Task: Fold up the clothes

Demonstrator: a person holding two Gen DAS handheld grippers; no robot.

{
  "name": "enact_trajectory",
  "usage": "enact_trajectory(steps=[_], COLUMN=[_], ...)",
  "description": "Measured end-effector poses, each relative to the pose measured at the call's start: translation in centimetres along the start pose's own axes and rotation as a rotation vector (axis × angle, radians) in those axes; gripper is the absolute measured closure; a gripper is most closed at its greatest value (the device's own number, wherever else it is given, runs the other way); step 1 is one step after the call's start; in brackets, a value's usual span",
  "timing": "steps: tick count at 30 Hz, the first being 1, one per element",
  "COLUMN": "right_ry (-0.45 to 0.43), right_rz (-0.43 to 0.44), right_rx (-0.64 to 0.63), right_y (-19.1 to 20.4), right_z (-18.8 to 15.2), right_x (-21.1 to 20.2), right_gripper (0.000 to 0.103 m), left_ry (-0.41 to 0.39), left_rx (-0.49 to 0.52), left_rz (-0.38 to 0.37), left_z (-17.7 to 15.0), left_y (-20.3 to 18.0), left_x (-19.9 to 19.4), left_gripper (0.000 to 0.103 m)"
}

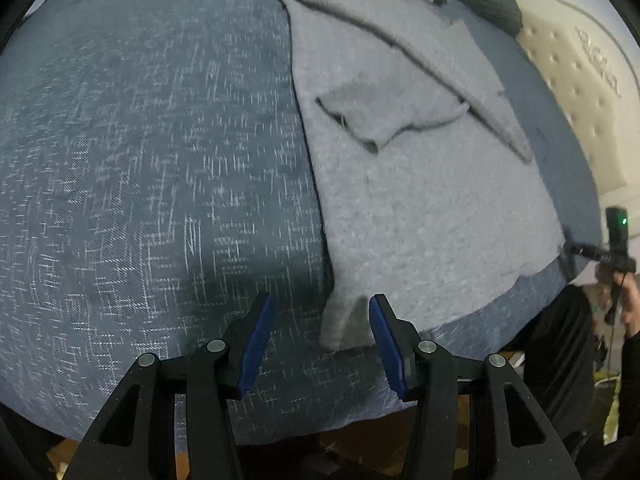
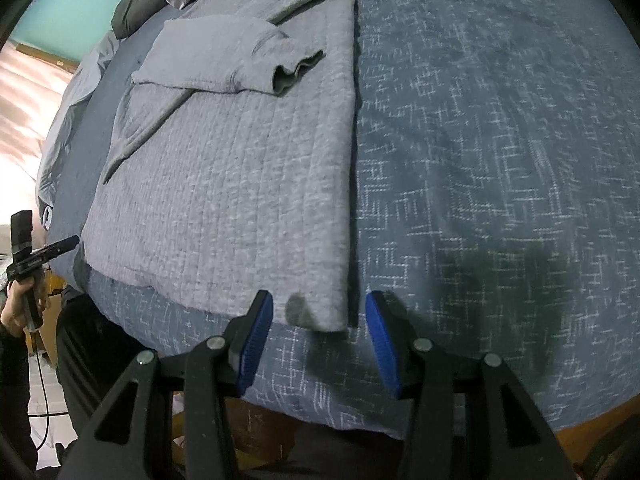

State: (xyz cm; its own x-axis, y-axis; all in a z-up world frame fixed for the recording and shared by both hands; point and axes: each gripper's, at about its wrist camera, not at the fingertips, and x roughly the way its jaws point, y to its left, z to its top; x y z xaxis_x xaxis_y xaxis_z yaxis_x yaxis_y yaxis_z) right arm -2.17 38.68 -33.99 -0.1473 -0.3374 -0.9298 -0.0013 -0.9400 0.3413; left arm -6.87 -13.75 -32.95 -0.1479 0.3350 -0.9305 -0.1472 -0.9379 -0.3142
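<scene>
Both grippers tilt steeply down over the bed. The left gripper (image 1: 322, 344) stands spread, a corner of the grey sweater (image 1: 420, 208) between its jaws. The right gripper (image 2: 320, 340) is spread likewise around the other corner.

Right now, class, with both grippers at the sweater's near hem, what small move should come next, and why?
Probably close both on the hem corners. The grey sweater lies flat on the blue bedspread, sleeves already folded in. A corner sits between the open jaws of the left gripper and the right gripper, neither pressing it.
</scene>
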Motion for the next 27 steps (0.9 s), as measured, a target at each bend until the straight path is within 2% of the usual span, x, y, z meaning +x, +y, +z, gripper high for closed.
enact_trajectory(steps=[5,10,16,20,27], right_ry=[0.004,0.008,0.016,0.034,0.041], right_rz=[-0.006,0.028,0.05,0.014,0.026], right_rx=[0.002,0.029,0.047,0.019,0.009], right_y=[0.1,-0.5,-0.4,0.0,0.6], right_z=[0.1,0.4,0.6,0.7,1.0], right_x=[0.4,0.3,0.5,1.0,1.2], right_gripper=[0.054,0.054,0.054,0.054,0.054], left_ry=[0.01,0.022,0.036,0.036,0.036], left_rx=[-0.017,-0.077,-0.052,-0.021,0.014], left_rz=[0.002,-0.073,-0.076,-0.077,-0.068], left_z=[-0.3,-0.7,-0.9,-0.9,-0.7], left_y=[0.3,1.0,0.5,-0.5,-1.4], left_x=[0.5,1.0,1.8,2.1,2.4], left_gripper=[0.05,0.05,0.05,0.05,0.051])
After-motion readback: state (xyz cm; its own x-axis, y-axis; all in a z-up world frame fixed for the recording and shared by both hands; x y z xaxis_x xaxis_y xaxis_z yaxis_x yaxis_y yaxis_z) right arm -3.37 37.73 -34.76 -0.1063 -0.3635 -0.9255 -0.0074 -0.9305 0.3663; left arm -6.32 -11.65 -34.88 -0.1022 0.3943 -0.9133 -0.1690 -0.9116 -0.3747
